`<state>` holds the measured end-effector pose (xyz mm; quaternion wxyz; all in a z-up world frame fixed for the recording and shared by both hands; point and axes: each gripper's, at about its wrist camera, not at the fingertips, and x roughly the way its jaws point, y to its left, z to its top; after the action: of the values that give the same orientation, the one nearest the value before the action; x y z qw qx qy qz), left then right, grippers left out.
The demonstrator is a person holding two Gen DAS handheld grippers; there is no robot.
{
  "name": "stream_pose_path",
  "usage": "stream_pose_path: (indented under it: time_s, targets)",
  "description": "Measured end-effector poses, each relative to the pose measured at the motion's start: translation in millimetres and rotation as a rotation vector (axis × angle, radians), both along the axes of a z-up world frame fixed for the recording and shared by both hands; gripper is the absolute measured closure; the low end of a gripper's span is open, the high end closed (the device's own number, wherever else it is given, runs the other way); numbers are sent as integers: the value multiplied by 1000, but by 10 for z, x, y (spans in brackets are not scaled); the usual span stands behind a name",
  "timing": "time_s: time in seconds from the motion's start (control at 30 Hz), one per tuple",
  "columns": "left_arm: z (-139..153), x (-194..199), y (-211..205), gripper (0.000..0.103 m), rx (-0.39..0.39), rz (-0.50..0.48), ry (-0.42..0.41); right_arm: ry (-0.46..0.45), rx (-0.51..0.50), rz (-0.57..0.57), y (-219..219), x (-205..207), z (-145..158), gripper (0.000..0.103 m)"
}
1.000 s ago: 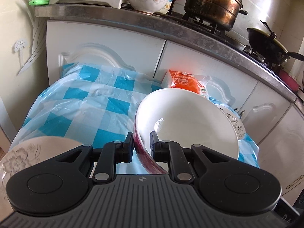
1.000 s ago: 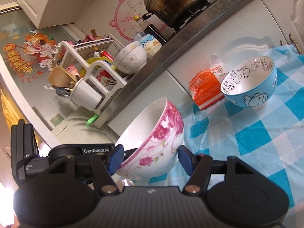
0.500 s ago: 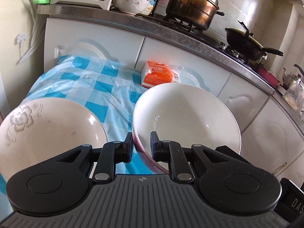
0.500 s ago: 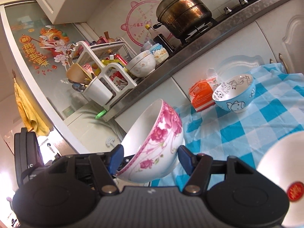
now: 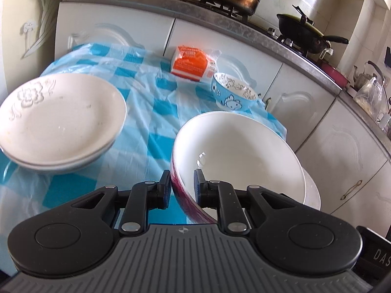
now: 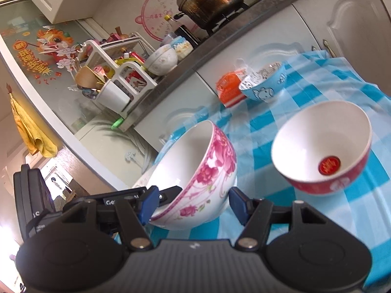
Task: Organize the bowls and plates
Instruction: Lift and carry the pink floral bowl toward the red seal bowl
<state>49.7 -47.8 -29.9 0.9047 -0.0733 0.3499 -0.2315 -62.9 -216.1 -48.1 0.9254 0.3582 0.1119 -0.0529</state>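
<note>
Beside stacked plates (image 5: 58, 119) now, bowl (image 5: 239, 151).

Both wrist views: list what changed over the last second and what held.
Both hands carried the pink floral bowl back over the checked cloth, bringing the stacked plates and red bowl into view. Left gripper still pinches its rim; right gripper still brackets its base. Blue cartoon bowl and orange packet stayed put.

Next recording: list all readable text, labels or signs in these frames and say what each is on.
"DAS": black device at the left wrist view's lower right, cut off by the edge.
"Ge": label on the left gripper, rest hidden.
Orange packet: print too blurred to read.
Window decal: yellow characters, unreadable.
Red bowl: red emblem, unreadable.
Pink wall sticker: text too small.
</note>
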Motion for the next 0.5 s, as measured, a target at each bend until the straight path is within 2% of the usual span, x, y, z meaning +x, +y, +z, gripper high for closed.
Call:
stream_pose_path:
  time_s: [0.27, 0.5]
  targets:
    - [-128, -55, -69, 85, 41, 1, 16, 64, 81, 4, -64, -57, -179, 39]
    - [-233, -80, -109, 84, 54, -5, 38, 98, 89, 3, -88, -81, -252, 39]
